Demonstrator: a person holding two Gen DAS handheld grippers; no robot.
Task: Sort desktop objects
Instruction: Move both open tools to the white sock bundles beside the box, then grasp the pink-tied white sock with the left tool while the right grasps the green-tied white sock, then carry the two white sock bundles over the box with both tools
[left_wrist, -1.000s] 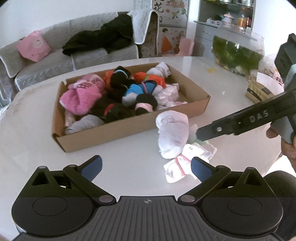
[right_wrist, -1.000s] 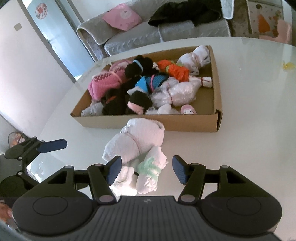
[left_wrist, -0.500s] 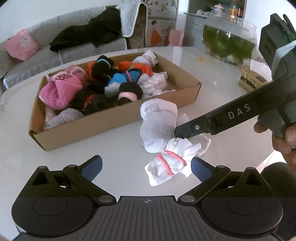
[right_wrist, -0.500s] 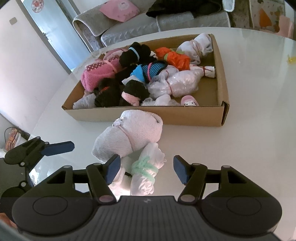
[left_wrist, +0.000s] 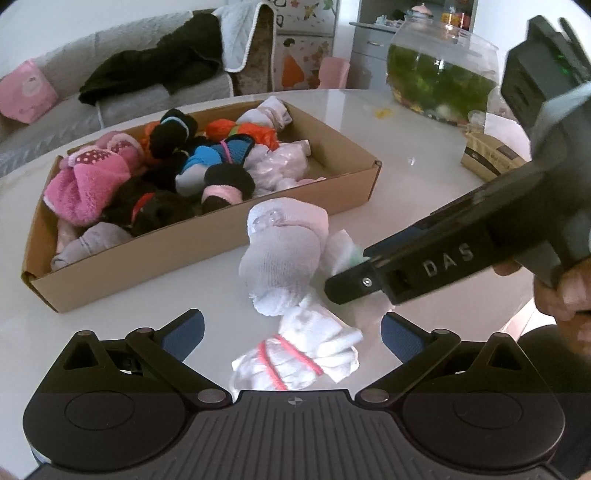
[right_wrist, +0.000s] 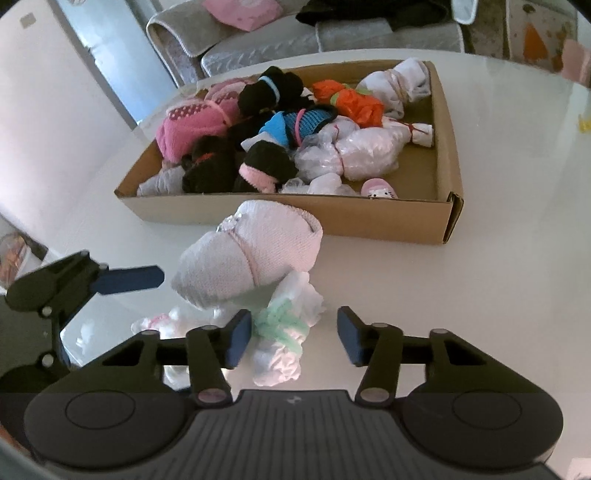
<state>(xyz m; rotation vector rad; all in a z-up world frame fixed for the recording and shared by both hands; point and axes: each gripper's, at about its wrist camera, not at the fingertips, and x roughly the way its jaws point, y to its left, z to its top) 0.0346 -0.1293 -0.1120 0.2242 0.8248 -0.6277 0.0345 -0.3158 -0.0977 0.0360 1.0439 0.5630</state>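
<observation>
White glossy bench (right_wrist: 480, 288) carries everything. Shallow brown cardboard box (right_wrist: 369, 218) sits mid-bench, already packed with rolled sock bundles: pink fuzzy, black, blue, orange, white, plastic-wrapped. Looks like the sorting destination, so most of the job seems done.

Three bundles remain outside, clustered just beside the box's near wall. Biggest: pale pink-white knitted sock roll (right_wrist: 251, 254), leaning on the two smaller ones. Under and in front of it: small white sock bundle tied with a green band (right_wrist: 284, 332), lying between the right tongs (right_wrist: 293, 332), which are spread wide and gripping nothing; left pad close to the fabric, contact unclear. Likely lined up to pinch at the band.

Third: small white sock bundle tied with a pink band (left_wrist: 295, 358), between the left tongs (left_wrist: 291, 330), also spread wide and empty, straddling it.

Both tools flank the cluster from opposite sides, probably one pick each. Risk: lifting the green one tips the big roll resting on it.
</observation>
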